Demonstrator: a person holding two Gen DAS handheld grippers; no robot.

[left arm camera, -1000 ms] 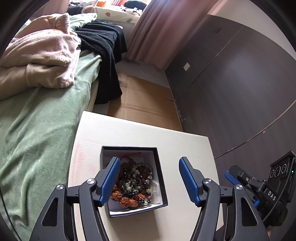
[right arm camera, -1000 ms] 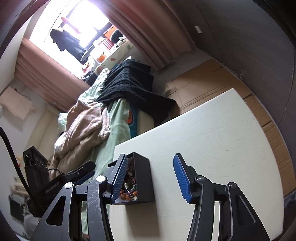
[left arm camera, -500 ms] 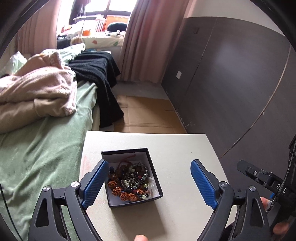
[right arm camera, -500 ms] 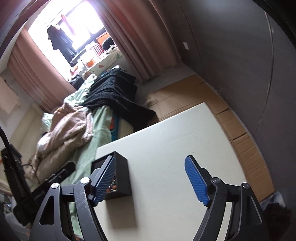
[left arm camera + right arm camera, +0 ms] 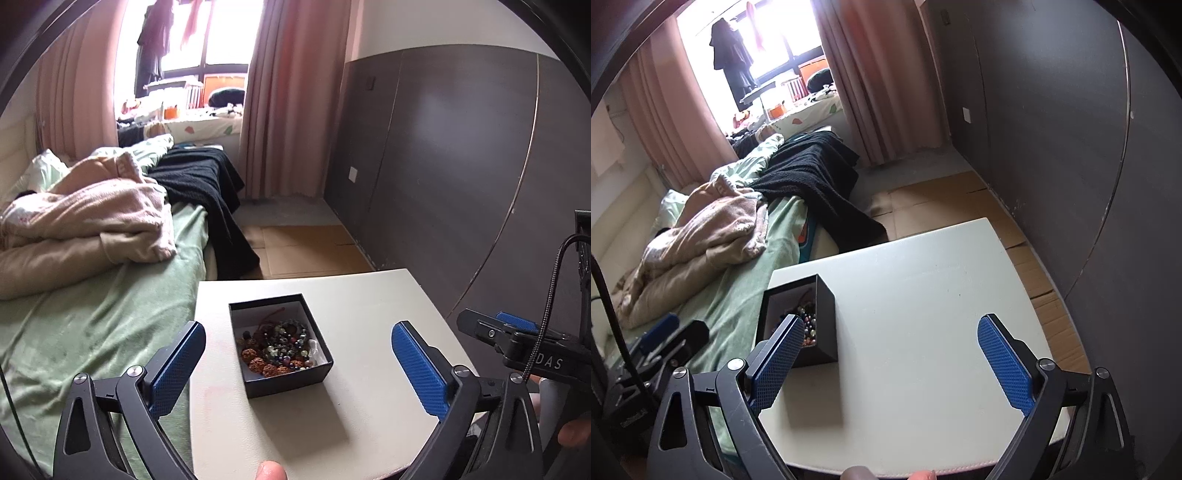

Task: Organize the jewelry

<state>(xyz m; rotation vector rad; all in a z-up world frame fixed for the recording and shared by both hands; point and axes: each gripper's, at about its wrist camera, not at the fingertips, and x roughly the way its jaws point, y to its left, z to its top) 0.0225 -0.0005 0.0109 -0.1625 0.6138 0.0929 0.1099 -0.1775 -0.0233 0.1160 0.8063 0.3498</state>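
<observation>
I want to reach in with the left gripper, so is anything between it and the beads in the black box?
Nothing visible blocks it. The left gripper is open, the black box has no lid, and the bead bracelets lie exposed on the white table.

— Where does the jewelry box point(image 5: 280, 345) sit?
— On the bench point(image 5: 369, 369), toward its left side, near the bed point(image 5: 92, 332). Beaded bracelets point(image 5: 280, 347) lie heaped inside it.
— And the hand-held grippers?
— The left hand-held gripper point(image 5: 297, 363) hangs above the bench's near part, the box between its spread fingers. The right hand-held gripper point(image 5: 890, 360) is over the bench to the box's right, its left finger point(image 5: 777, 363) in front of the box.
— What lies behind?
— Cardboard point(image 5: 306, 247) on the floor beyond the bench; a wall panel point(image 5: 461, 166) to the right; blankets point(image 5: 92, 218) piled on the bed.
</observation>
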